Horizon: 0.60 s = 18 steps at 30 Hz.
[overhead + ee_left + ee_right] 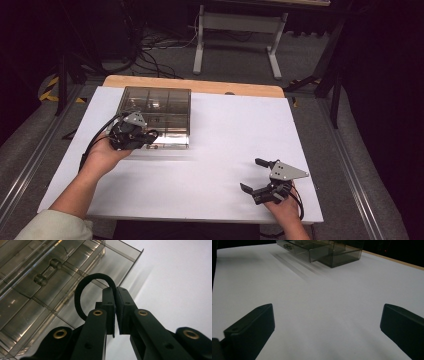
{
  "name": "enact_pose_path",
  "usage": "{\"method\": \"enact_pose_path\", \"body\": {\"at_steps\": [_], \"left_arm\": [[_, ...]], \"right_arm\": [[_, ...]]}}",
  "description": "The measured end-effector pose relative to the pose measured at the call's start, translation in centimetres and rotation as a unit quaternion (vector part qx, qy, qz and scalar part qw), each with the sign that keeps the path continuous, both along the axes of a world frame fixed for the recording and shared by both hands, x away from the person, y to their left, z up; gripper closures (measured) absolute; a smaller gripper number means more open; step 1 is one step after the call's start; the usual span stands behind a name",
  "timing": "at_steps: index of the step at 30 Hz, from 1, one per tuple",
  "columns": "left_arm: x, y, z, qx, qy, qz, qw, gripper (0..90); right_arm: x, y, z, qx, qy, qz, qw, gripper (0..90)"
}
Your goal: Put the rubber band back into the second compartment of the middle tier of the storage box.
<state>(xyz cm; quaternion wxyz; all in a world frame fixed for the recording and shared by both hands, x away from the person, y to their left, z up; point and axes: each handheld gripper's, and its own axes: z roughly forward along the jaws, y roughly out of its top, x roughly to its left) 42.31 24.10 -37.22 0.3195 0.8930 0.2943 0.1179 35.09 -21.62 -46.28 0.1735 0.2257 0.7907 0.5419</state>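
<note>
Black band (pixel 79 292) looped above a smoky compartment box (pixel 157 116) at far left of tabletop (pixel 230 145), pinched by left fingers (pixel 110 305). Probably being placed; next, lowering into one compartment, then releasing. Right gripper (pixel 254 175) near edge, fingers spread, idle.

A box (pixel 156 116) with compartments sits on the table (pixel 220 145), far left. The left gripper (pixel 131 135) is at the box's near edge. The right gripper (pixel 260 181) rests well apart, near right.
</note>
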Motion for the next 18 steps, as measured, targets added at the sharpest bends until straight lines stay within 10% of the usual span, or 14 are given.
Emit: {"method": "enact_pose_path", "body": {"at_steps": [18], "left_arm": [[1.7,-0.5,-0.7,0.01,0.006,0.019,0.9998,85.9]], "right_arm": [[0.0,0.0,0.0,-0.001,-0.002,0.0,1.0,0.0]]}}
